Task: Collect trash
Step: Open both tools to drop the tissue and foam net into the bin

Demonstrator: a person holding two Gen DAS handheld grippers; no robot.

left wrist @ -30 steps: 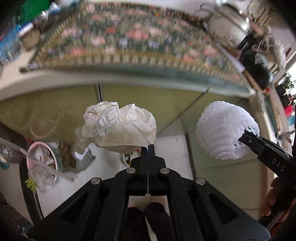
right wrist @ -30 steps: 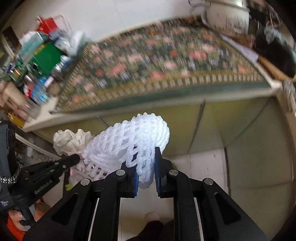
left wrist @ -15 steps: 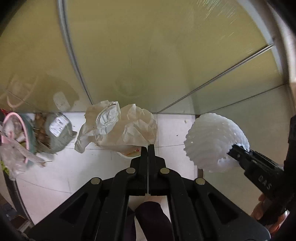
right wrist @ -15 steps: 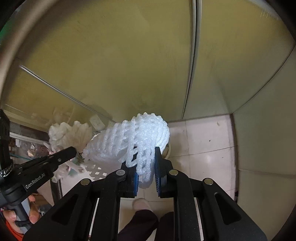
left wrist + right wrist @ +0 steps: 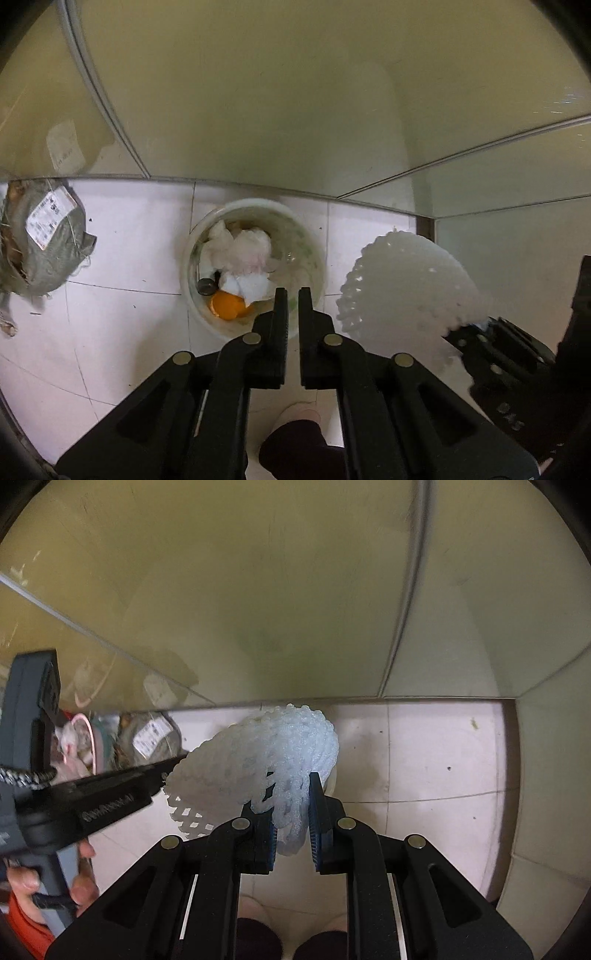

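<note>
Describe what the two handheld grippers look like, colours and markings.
Both are matte black linkage frames with silver pivot pins. The right gripper has blue ribbed finger pads; the left gripper has plain black ones, pale lettering on its side, a grey handle and a braided black-and-white cord.

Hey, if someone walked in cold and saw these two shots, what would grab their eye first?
Probably the white foam fruit net, bulging out of the right tool, which is clamped on its lower edge. Next, the round white bin on the tiled floor straight ahead of the left tool, with crumpled paper and a bright orange peel inside. The left tool is slightly open and holds nothing.
</note>
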